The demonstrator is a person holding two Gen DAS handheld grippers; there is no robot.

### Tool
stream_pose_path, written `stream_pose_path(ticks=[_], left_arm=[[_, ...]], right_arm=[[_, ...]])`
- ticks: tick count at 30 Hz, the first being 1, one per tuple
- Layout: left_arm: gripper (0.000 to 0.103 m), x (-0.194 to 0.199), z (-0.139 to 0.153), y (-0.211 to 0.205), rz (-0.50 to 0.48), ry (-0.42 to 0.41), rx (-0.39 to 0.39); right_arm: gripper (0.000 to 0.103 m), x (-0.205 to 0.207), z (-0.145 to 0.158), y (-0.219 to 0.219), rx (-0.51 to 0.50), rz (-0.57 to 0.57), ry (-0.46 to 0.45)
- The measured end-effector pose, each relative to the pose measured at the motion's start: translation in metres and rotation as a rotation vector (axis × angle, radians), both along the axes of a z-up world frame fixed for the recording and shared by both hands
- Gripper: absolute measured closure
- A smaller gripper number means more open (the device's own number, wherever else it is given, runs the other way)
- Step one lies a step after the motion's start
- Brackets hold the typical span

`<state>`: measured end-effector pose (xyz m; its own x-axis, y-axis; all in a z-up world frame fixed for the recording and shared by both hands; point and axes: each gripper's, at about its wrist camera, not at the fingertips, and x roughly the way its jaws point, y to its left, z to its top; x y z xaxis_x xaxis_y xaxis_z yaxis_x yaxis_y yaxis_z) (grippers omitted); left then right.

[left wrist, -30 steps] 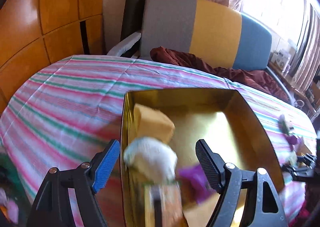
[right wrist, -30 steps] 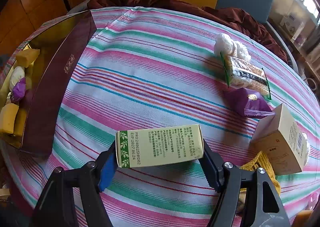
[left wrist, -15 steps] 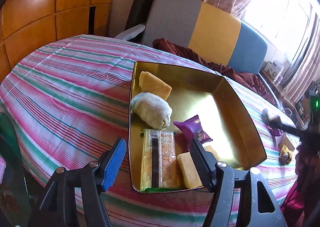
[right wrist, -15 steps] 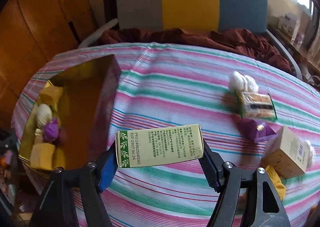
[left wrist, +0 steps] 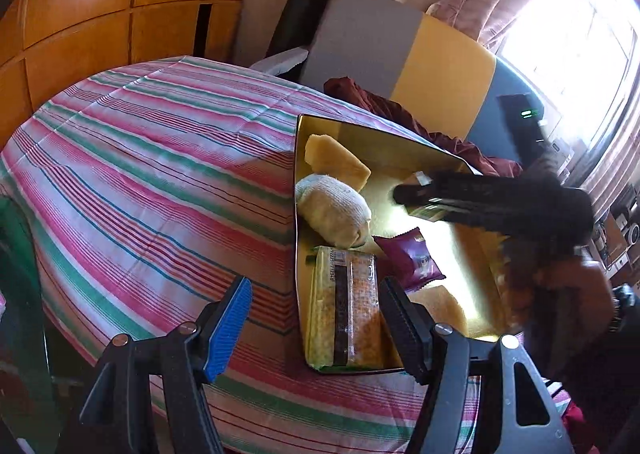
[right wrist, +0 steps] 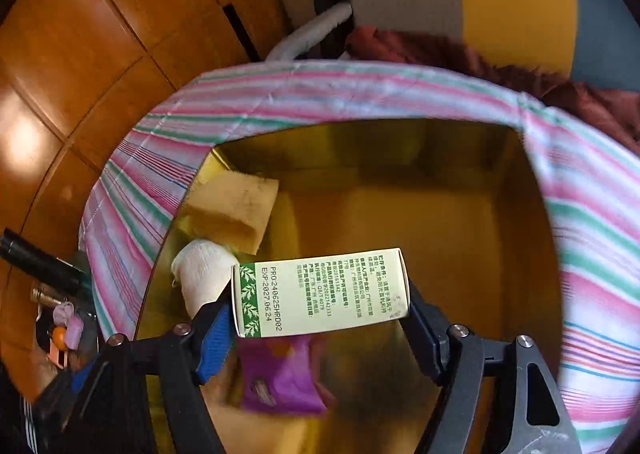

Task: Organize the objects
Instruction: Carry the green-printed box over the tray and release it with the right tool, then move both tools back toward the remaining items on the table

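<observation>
Below the right claw lies the gold tin on the striped table, already holding a cracker pack, a white bundle and a purple packet. That claw grips a green-and-white box over it (not yet released). The left claw gapes empty.
</observation>
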<state>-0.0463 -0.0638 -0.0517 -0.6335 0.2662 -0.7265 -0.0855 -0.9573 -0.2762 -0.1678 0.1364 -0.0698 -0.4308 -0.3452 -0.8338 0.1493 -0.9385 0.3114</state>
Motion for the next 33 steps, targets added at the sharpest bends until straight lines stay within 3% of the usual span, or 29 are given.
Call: stream_pose_path(ticks=[8, 12, 18, 27, 33], left_arm=[[0.036, 0.002, -0.005, 0.005, -0.017, -0.007, -0.008], [0.036, 0.004, -0.002, 0.010, -0.025, 0.006, -0.032], [0.036, 0.011, 0.008, 0.020, -0.043, 0.035, -0.076], [0.036, 0.025, 0.027, 0.048, -0.120, 0.109, -0.160], [0.036, 0.032, 0.037, 0.075, -0.201, 0.139, -0.183]], right_arm=[[0.017, 0.008, -0.013, -0.003, -0.044, 0.030, -0.014], [0.016, 0.019, -0.005, 0.003, -0.044, 0.023, 0.009], [0.003, 0.045, 0.016, 0.026, -0.053, -0.018, 0.055], [0.000, 0.089, 0.039, 0.080, -0.002, -0.079, 0.132], [0.000, 0.116, 0.047, 0.141, 0.025, -0.178, 0.153]])
